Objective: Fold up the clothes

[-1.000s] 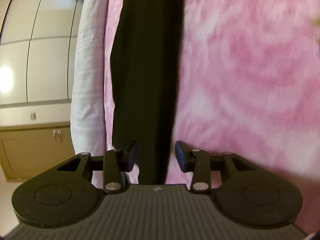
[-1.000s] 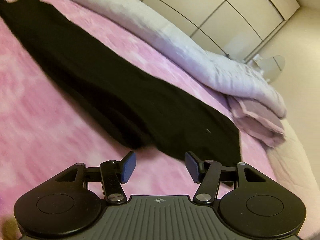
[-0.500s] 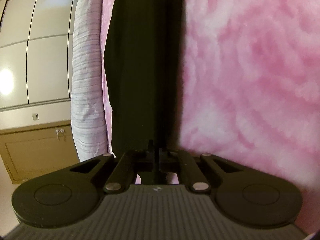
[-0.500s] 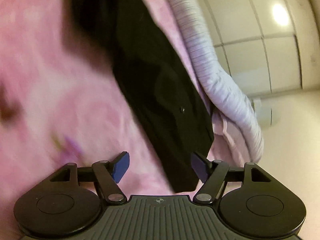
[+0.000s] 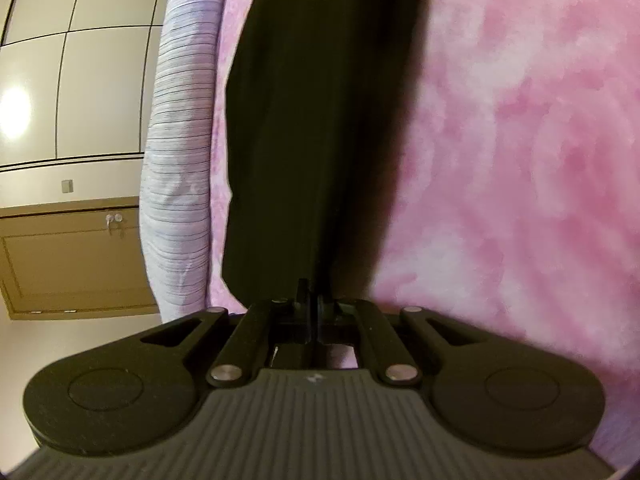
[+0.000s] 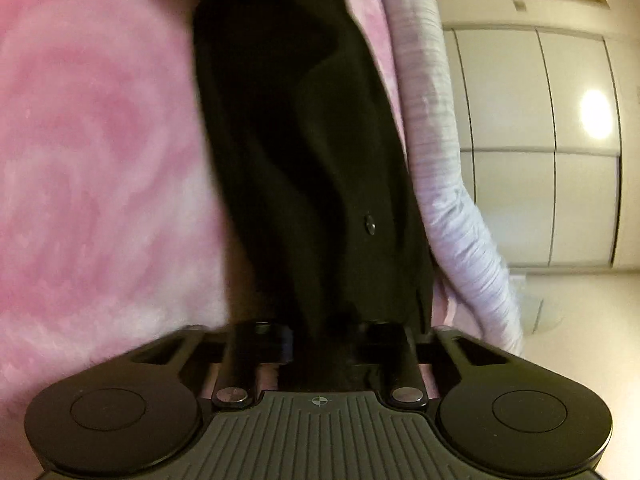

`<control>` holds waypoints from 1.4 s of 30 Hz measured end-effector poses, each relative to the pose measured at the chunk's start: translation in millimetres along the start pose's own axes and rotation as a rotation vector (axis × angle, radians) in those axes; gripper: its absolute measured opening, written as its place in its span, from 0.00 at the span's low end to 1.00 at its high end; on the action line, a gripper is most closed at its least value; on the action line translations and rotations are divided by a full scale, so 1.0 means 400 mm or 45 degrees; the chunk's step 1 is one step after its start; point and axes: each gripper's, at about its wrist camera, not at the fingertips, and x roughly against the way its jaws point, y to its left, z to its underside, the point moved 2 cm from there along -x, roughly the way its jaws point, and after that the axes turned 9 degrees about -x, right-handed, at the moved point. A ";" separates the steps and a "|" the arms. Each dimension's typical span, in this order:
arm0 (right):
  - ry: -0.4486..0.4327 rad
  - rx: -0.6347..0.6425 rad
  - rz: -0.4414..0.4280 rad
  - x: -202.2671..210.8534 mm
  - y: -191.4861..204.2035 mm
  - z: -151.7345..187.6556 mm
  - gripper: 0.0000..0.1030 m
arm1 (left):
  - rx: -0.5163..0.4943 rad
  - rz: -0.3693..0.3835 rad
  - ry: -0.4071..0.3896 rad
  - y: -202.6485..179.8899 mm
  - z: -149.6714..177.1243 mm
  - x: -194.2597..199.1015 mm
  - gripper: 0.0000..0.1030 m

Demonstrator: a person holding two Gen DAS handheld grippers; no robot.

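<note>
Left wrist view: left gripper (image 5: 310,300) at lower centre, jaws pinched together on the near end of the black garment (image 5: 312,120), which runs as a long dark strip from the jaws up to the top edge, flat on the pink blanket (image 5: 520,160). Striped pale duvet (image 5: 180,160) rolled along the strip's left side, a thin band of pink between. Cream wardrobe doors (image 5: 80,80) at upper left, a tan cabinet (image 5: 72,260) below them at left. Right wrist view: right gripper (image 6: 324,340) at lower centre, jaws closing, dark cloth bunched between them; blurred, so cannot tell whether the pads already press on it. Black garment (image 6: 300,140) rising from the jaws to the top edge, rumpled in soft folds, a small button (image 6: 370,225) right of its centre. Pink blanket (image 6: 100,140) filling the left half, striped pale duvet (image 6: 440,160) just right of the garment, wardrobe doors (image 6: 540,140) at far right.
</note>
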 end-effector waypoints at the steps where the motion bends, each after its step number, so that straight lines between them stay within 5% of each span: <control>1: 0.005 -0.020 0.003 -0.001 -0.003 0.004 0.11 | 0.001 -0.010 0.007 0.006 0.000 0.004 0.02; 10: 0.046 -0.040 0.074 0.068 -0.077 0.063 0.03 | 0.059 -0.062 -0.018 0.075 0.002 0.144 0.01; 28: 0.122 -0.183 0.075 0.593 0.004 0.241 0.03 | 0.139 -0.041 -0.084 -0.068 0.081 0.650 0.02; 37: 0.200 -0.269 -0.019 0.611 0.115 0.271 0.04 | 0.125 0.093 -0.053 -0.180 0.060 0.618 0.02; 42: 0.239 -0.223 -0.005 0.646 0.149 0.297 0.18 | 0.114 0.138 0.006 -0.204 0.100 0.639 0.06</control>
